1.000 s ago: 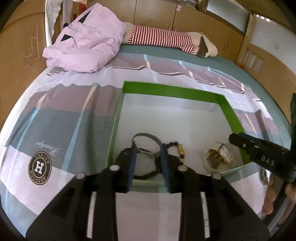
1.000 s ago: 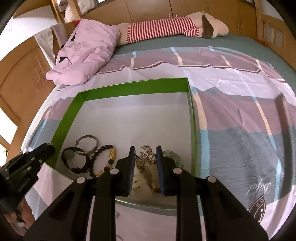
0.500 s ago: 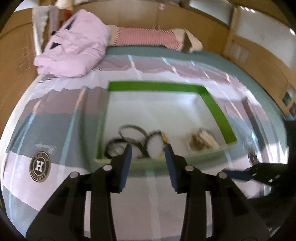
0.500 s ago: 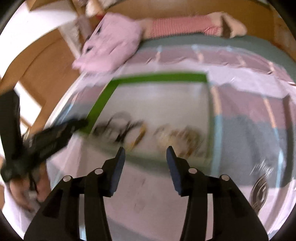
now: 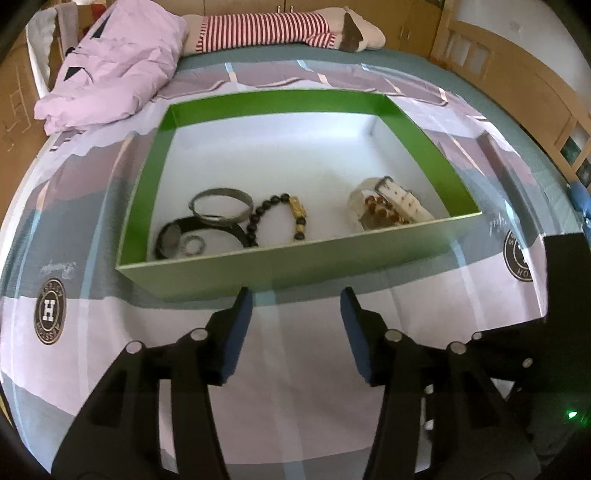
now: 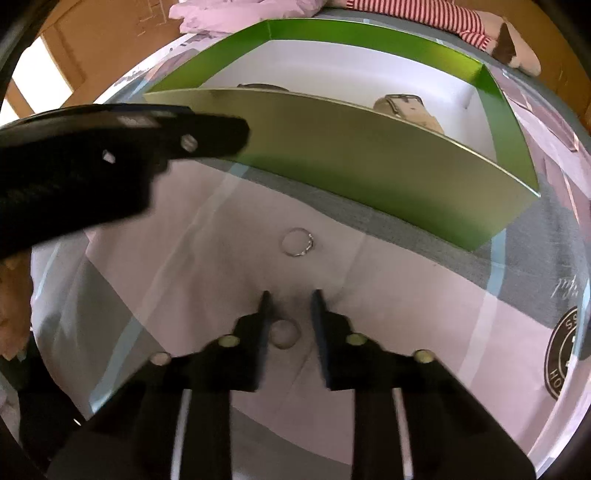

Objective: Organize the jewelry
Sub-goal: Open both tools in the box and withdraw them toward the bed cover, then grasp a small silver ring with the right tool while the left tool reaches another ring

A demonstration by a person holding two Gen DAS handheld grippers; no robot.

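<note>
A green box (image 5: 280, 264) lies on the bed and holds a silver bangle (image 5: 221, 205), a black watch (image 5: 173, 236), a black-and-gold bead bracelet (image 5: 284, 218) and a white strap with amber beads (image 5: 388, 210). My left gripper (image 5: 296, 308) is open and empty just in front of the box. In the right wrist view, my right gripper (image 6: 290, 299) is open and low over the sheet. One small ring (image 6: 283, 333) lies between its fingers. A second thin ring (image 6: 297, 242) lies ahead of it, short of the box wall (image 6: 369, 162).
A pink crumpled duvet (image 5: 110, 70) and a striped plush toy (image 5: 280, 27) lie at the head of the bed. A wooden bed rail (image 5: 517, 85) runs along the right. The left gripper's body (image 6: 92, 147) crosses the upper left of the right wrist view.
Both grippers have pulled back out of the box and opened wider. The right gripper has dropped low to the sheet in front of the box, over a small ring.
</note>
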